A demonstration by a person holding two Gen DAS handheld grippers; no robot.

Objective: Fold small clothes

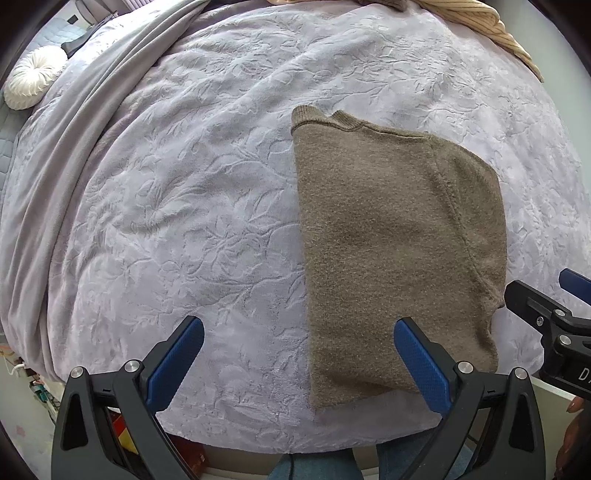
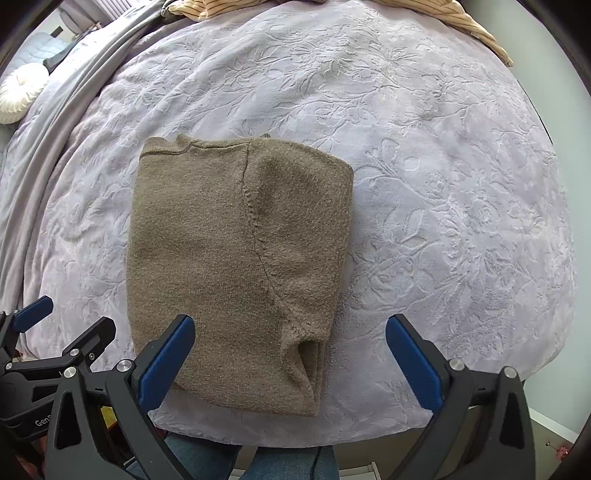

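- A brown knit sweater [image 2: 236, 266] lies flat on the bed's lilac embossed blanket [image 2: 443, 184], near the front edge; it looks already folded lengthwise, with a sleeve seam curving down its right half and the collar at the far end
- The left hand-held gripper [image 1: 299, 354] hovers wide open with nothing between its blue pads; its right finger sits over the sweater's near left corner, its left finger over bare blanket
- The right hand-held gripper [image 2: 291, 350] is also spread wide and empty, straddling the near right corner where the armhole fabric bunches into a small pucker
- Judging by the layout, the step in hand is gripping the near hem to bring it up toward the collar for a crosswise fold
- To do it well, each gripper should bite all stacked layers at its corner, not just the top one, otherwise the lower layers will slide and the fold will splay
- The puckered corner under the right gripper probably needs flattening or a deeper pinch, since knit there is thick and uneven
- Lifting both corners together and level should keep the hem straight; the plush blanket may drag on the knit
- A striped beige garment [image 2: 476, 26] lies at the far edge, well apart
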